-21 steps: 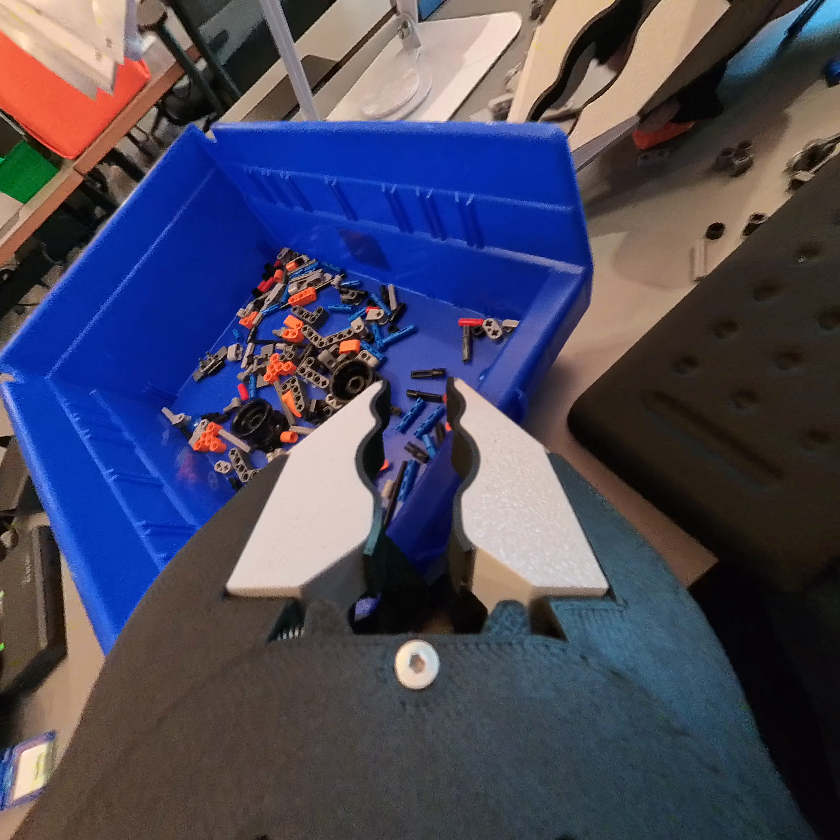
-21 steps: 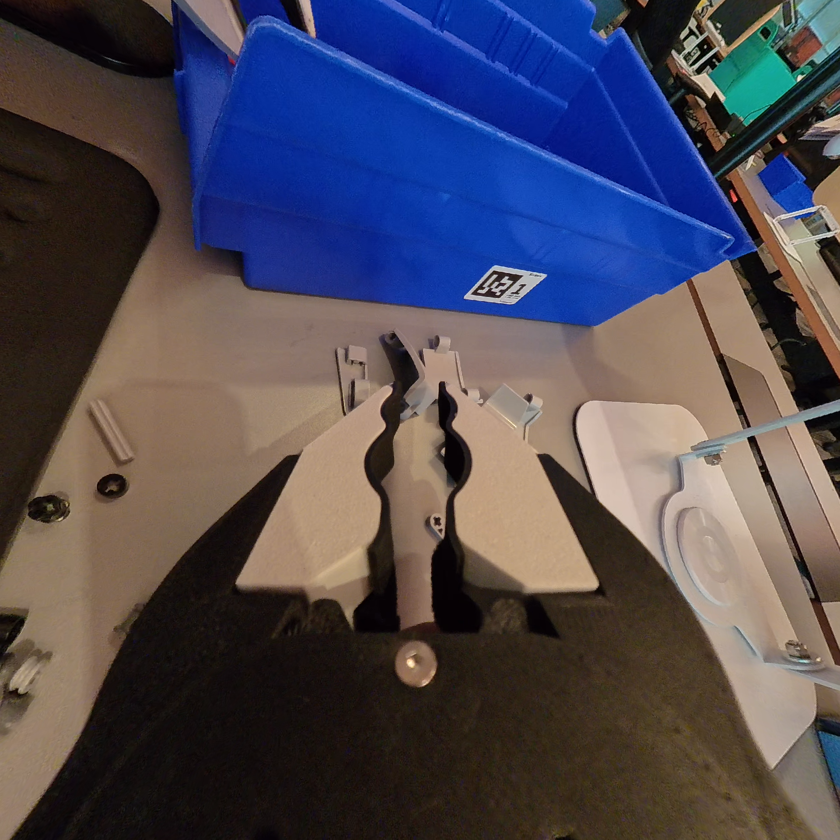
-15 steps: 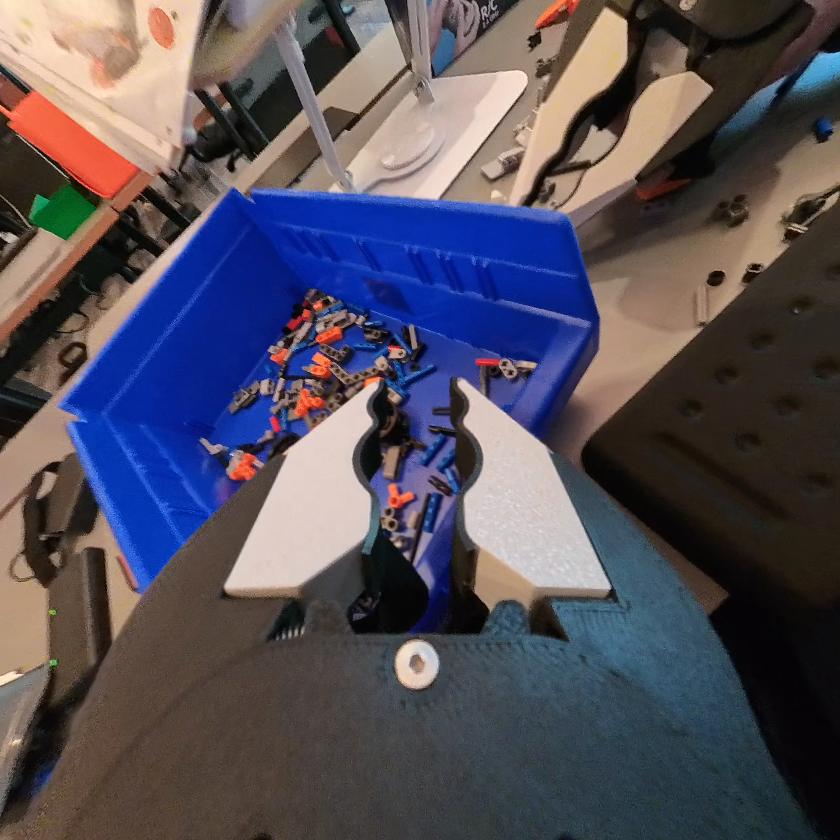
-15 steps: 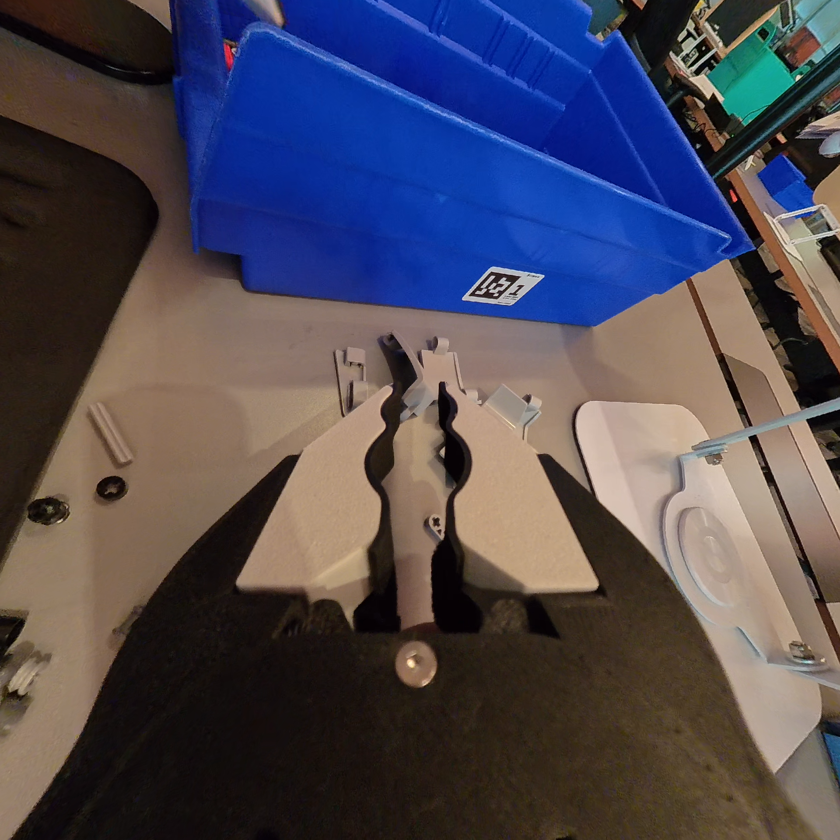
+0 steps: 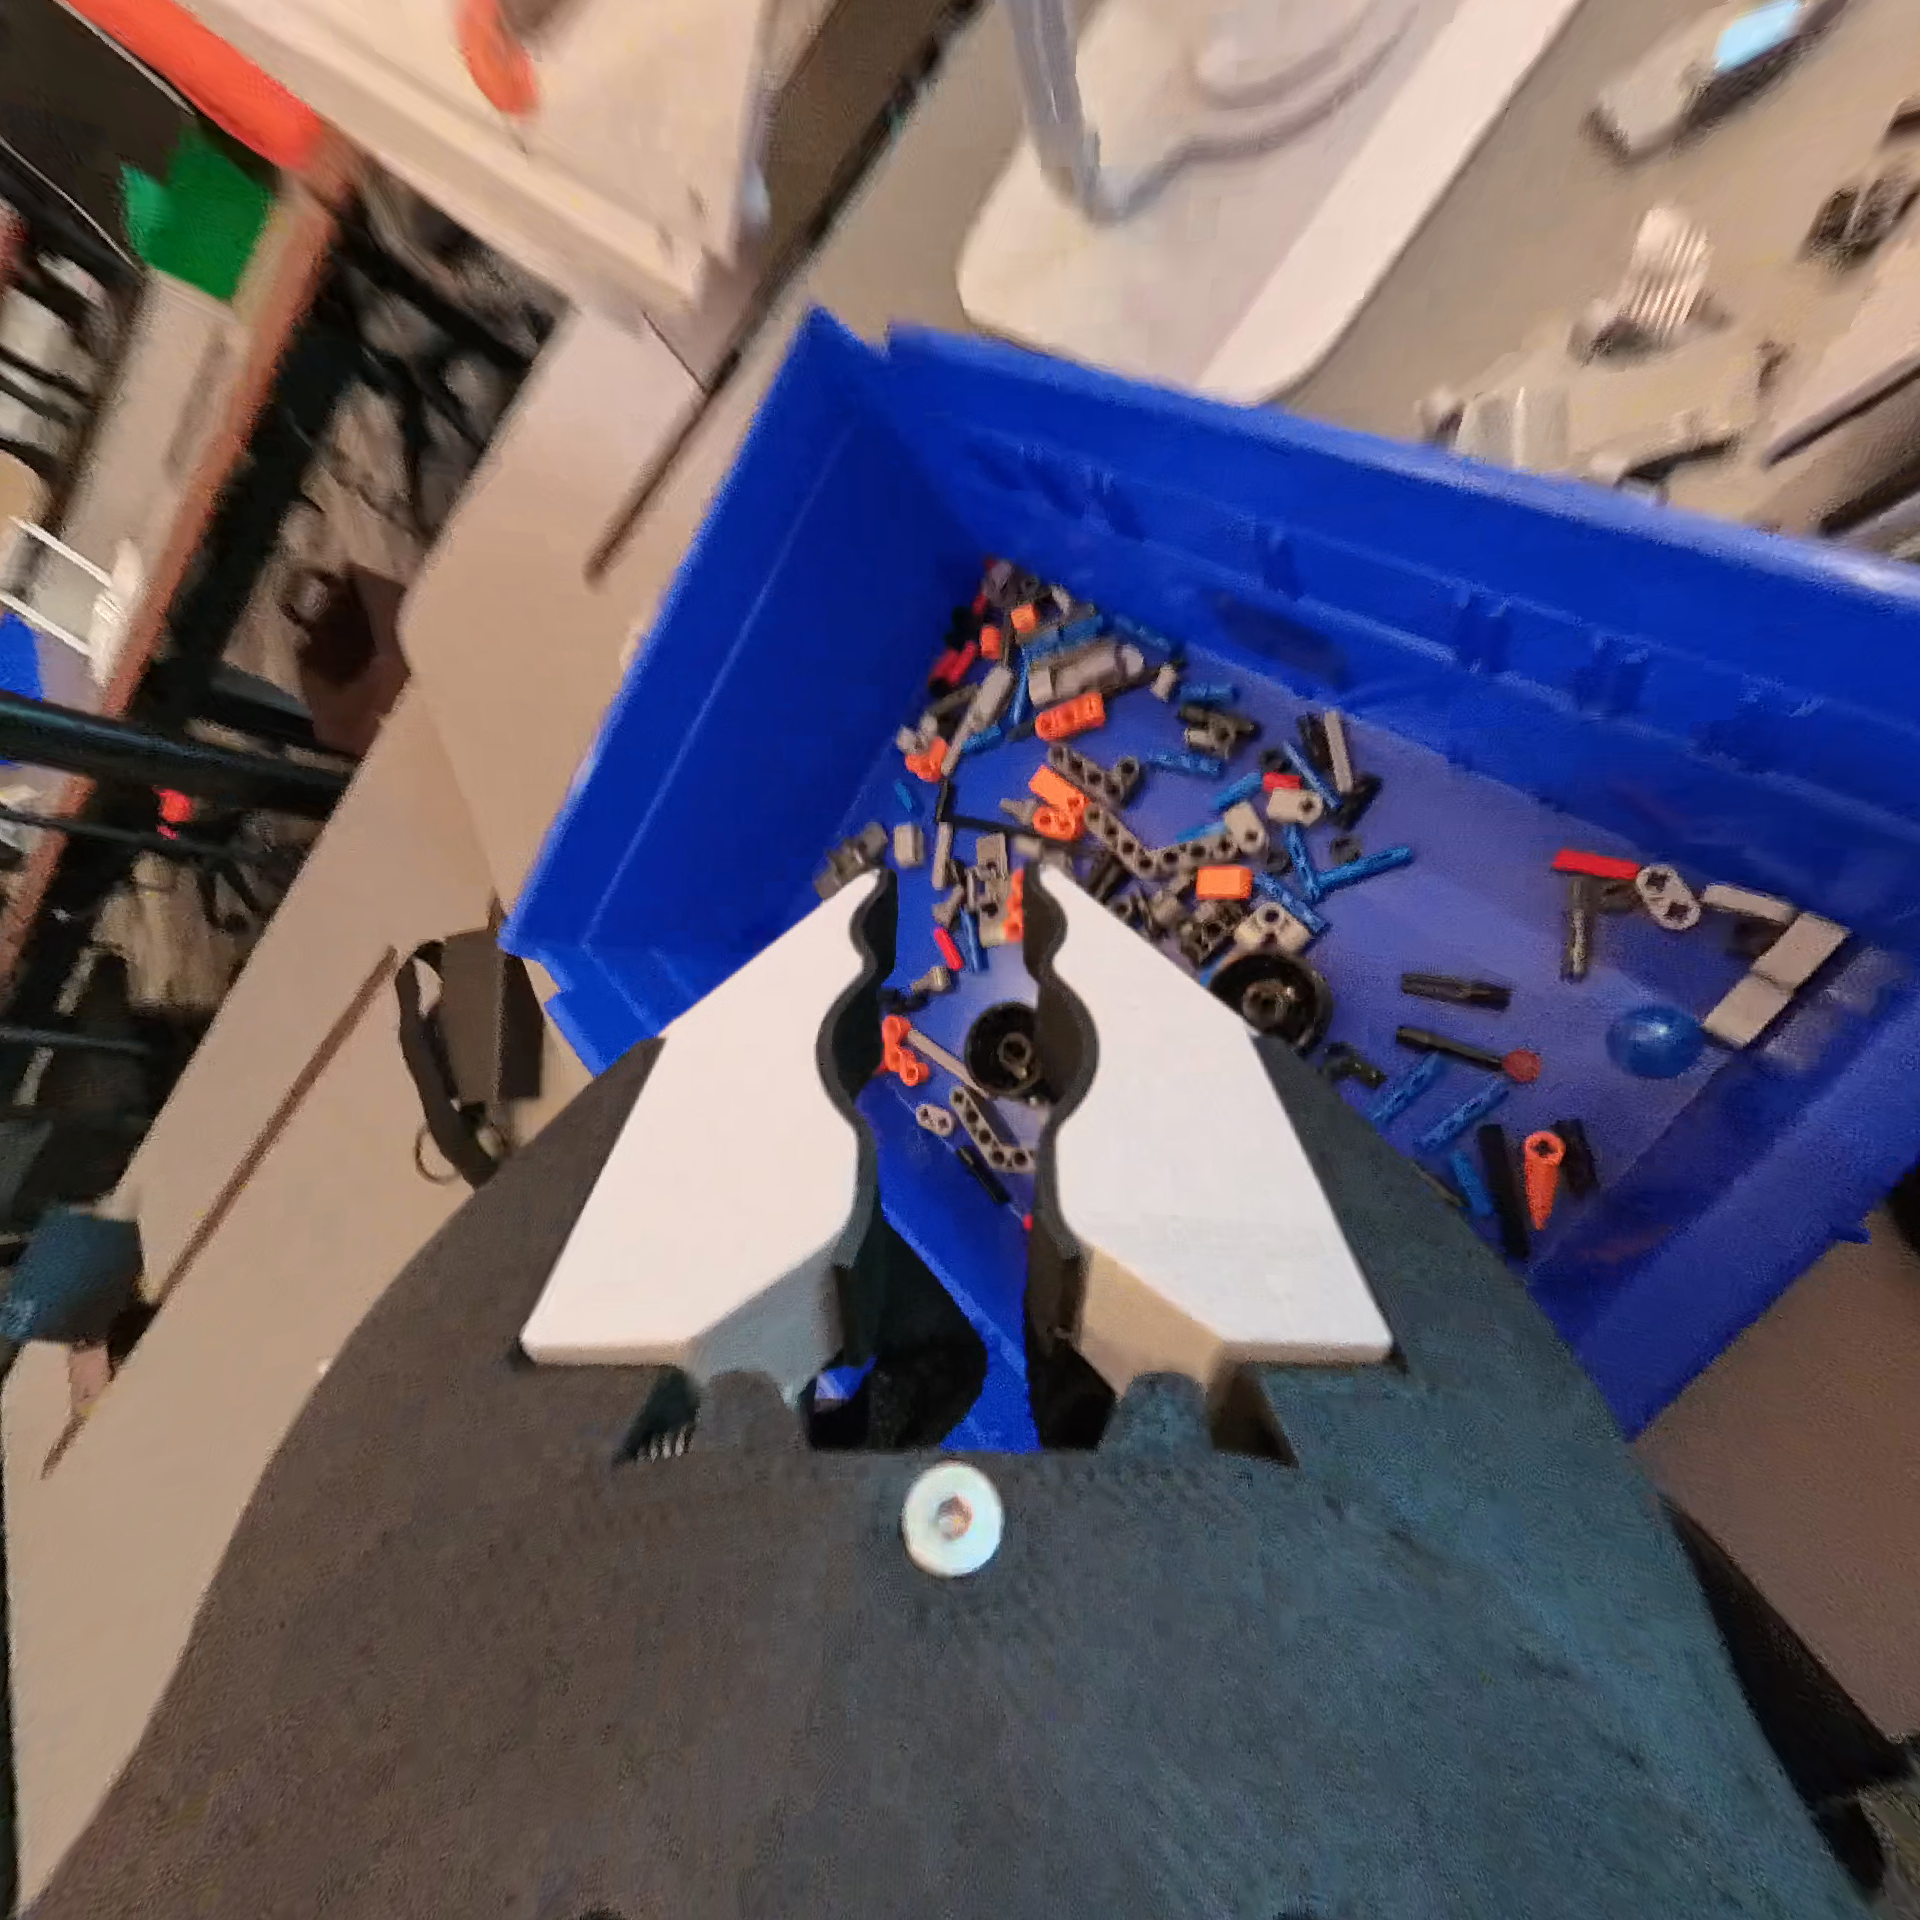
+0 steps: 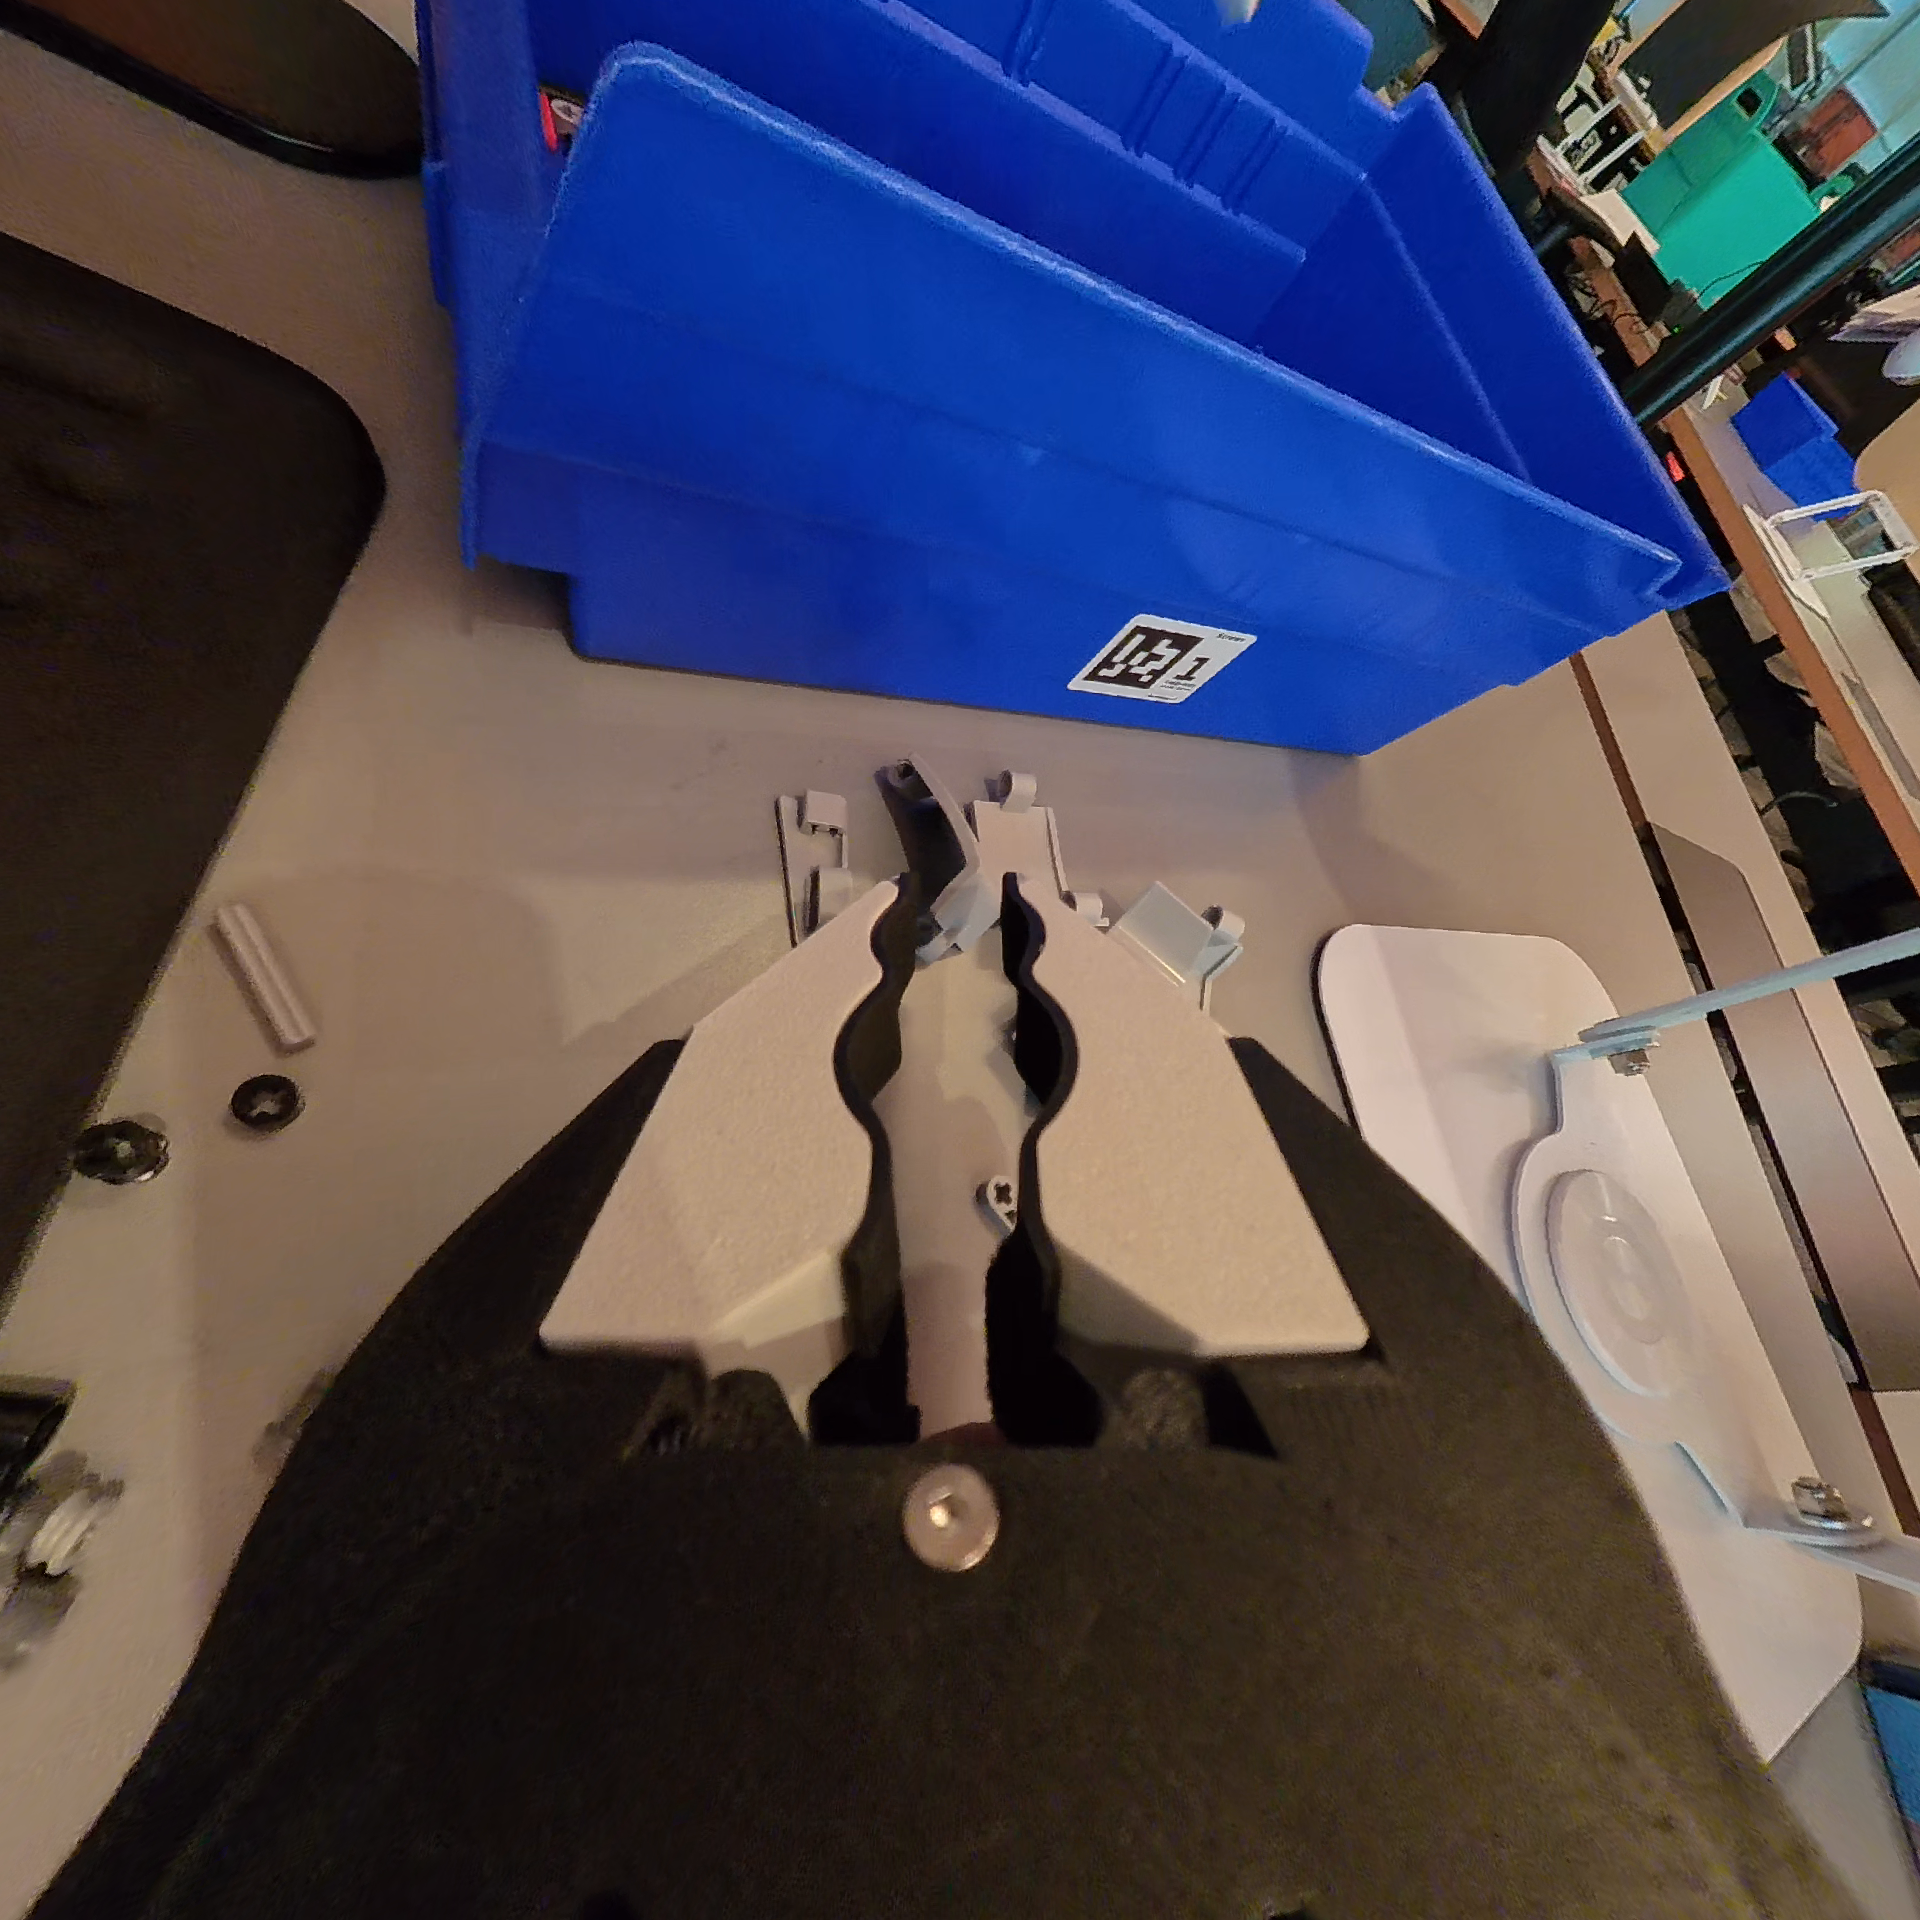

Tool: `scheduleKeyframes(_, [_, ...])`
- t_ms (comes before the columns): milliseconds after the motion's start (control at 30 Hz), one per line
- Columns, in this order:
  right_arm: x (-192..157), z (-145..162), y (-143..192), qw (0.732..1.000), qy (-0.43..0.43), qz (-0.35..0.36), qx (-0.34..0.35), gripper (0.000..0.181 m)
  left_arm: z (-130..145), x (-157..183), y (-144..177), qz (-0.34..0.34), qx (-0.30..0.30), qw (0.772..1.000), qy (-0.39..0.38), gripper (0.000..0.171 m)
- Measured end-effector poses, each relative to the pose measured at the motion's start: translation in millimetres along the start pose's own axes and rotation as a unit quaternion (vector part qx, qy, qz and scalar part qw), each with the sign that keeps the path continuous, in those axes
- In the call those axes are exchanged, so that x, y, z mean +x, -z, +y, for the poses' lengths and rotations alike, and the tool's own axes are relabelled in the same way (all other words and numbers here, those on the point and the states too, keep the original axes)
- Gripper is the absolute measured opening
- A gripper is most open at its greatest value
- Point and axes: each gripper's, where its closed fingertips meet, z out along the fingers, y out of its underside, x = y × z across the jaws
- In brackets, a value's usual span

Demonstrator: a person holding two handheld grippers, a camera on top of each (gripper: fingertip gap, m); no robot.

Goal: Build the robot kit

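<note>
My left gripper (image 5: 961,894) is open and empty. It hovers over a blue bin (image 5: 1351,468) that holds several small grey, black, orange and blue building parts (image 5: 1143,831). A black wheel (image 5: 1006,1049) shows between its fingers, lower down in the bin. My right gripper (image 6: 954,888) is low over the grey table and shut on a light grey part assembly (image 6: 951,1091) that fills the gap between its fingers and sticks out past the tips. The blue bin's side wall (image 6: 935,468) stands just beyond the right gripper.
Loose grey clips (image 6: 816,852) (image 6: 1179,930) lie by the right fingertips. A short grey rod (image 6: 262,971) and washers (image 6: 267,1098) lie to the left, by a black mat (image 6: 156,623). A white stand base (image 6: 1455,1039) is to the right. The left wrist view is blurred.
My left gripper has swung left and farther over the bin, so the bin now sits right of centre in its view. The right gripper has barely moved and keeps its hold.
</note>
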Motion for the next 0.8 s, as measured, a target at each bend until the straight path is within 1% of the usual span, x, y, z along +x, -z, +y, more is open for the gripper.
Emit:
scheduleKeyframes(67, [-0.4, -0.1, 0.1, 1.000, 0.002, 0.000, 0.001, 0.013, 13.0, -2.8, -12.9, 0.003, -0.051, 0.999, -0.011, 0.021])
scheduleKeyframes(100, [-0.6, -0.2, 0.2, 1.000, 0.002, 0.000, 0.001, 0.013, 21.7, -1.4, -19.4, 0.014, -0.080, 0.997, -0.003, 0.019])
scheduleKeyframes(133, [-0.7, -0.1, 0.3, 1.000, 0.003, 0.000, 0.001, 0.013, 31.4, -2.0, -25.7, 0.016, -0.109, 0.994, 0.004, 0.012])
scheduleKeyframes(167, [-0.9, -0.1, 0.5, 1.000, 0.004, -0.001, 0.001, 0.013, 40.4, -7.3, -31.2, 0.000, -0.136, 0.991, 0.002, 0.006])
scheduleKeyframes(200, [-1.0, 0.1, 0.6, 1.000, 0.005, -0.001, 0.001, 0.013, 49.8, -8.0, -35.6, -0.002, -0.164, 0.986, 0.001, 0.005])
scheduleKeyframes(300, [-0.8, 0.4, 0.5, 1.000, 0.006, -0.001, 0.001, 0.013, 63.9, 0.1, -45.2, 0.020, -0.205, 0.979, -0.005, 0.002])
scheduleKeyframes(433, [-1.2, 0.8, 0.2, 1.000, 0.008, -0.002, 0.000, 0.013, 72.8, 9.3, -52.2, 0.045, -0.229, 0.972, -0.019, 0.000])
scheduleKeyframes(533, [-1.4, 1.1, 0.0, 1.000, 0.010, -0.002, -0.001, 0.013, 85.4, 25.5, -53.3, 0.088, -0.257, 0.962, -0.032, 0.000])
scheduleKeyframes(600, [-1.5, 1.1, -0.1, 1.000, 0.009, -0.003, -0.001, 0.013, 90.9, 30.1, -52.6, 0.099, -0.272, 0.956, -0.043, 0.000])
scheduleKeyframes(800, [-0.9, 1.3, -0.1, 1.000, 0.008, -0.004, -0.001, 0.013, 67.2, 10.6, -49.1, 0.078, -0.221, 0.972, -0.028, 0.000])
